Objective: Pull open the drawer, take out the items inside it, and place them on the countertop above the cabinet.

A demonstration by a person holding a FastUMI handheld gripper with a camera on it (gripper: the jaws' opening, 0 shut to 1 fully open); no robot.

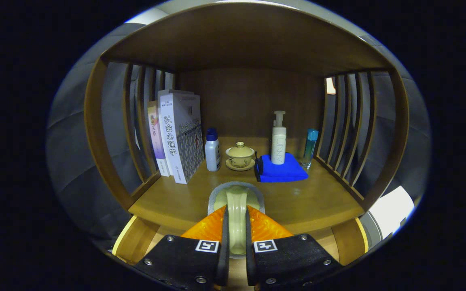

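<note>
My gripper (236,220) is shut on a pale beige, rounded object (236,198) with a grey rim, held edge-on between both fingers. It hangs just over the front edge of the wooden countertop (306,202) inside the slatted cabinet. What the object is exactly I cannot tell. Beyond the fingers a beige lidded tea bowl (240,154) stands on its saucer. A folded blue cloth (281,171) lies to its right with a white pump bottle (278,139) on it.
Several books (176,137) stand upright at the back left, a white bottle with a blue cap (212,150) beside them. A clear bottle with a teal cap (309,147) stands by the right slats (350,133). Slatted walls close both sides.
</note>
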